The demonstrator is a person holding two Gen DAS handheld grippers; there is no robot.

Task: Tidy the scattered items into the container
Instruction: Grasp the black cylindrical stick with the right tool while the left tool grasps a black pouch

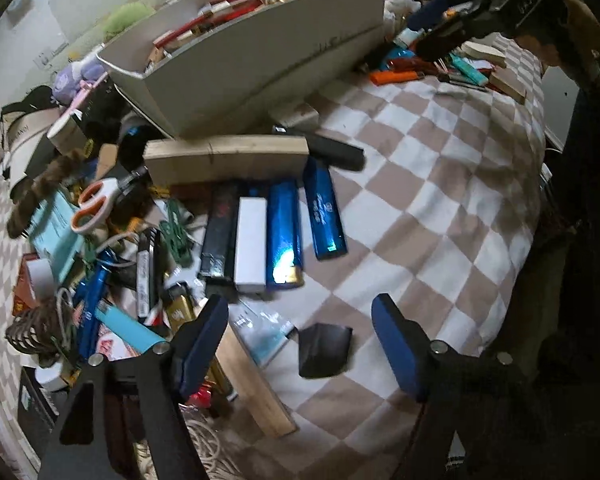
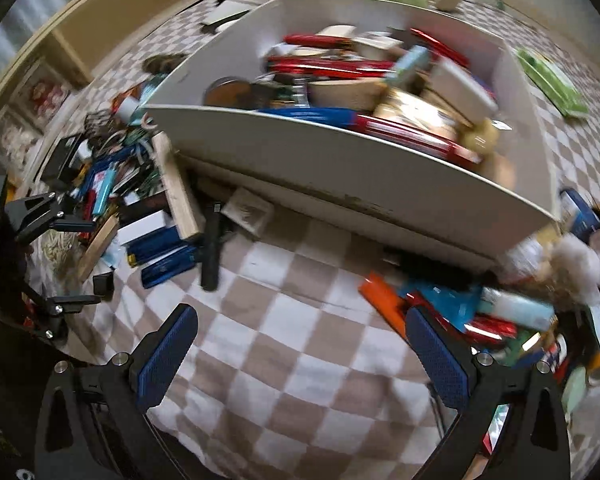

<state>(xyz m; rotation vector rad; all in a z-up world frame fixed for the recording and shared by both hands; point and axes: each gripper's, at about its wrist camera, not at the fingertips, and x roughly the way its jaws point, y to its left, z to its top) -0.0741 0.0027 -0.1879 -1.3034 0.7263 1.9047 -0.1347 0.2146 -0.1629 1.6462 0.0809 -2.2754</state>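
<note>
1. The checkered blanket (image 1: 440, 184) spreads under everything you see, brown and white squares, bare in the middle between two heaps of clutter.
2. The white container (image 2: 340, 168) sits on that blanket, already piled with red, blue and tan boxes; its long front wall faces your right tongs.
3. A wooden block (image 1: 226, 158) lies just in front of the container's corner, with a black tube (image 1: 332, 152) beside it.
4. Two shiny blue boxes (image 1: 284, 236) and a white box (image 1: 251, 246) lie side by side below the block.
5. Orange-handled scissors (image 1: 92, 208) rest in the left heap.
6. Your left tongs (image 1: 300, 344) are spread wide and empty, over a small black piece (image 1: 323, 350).
7. Your right tongs (image 2: 300, 360) are likewise released, holding nothing, above bare blanket.
</note>
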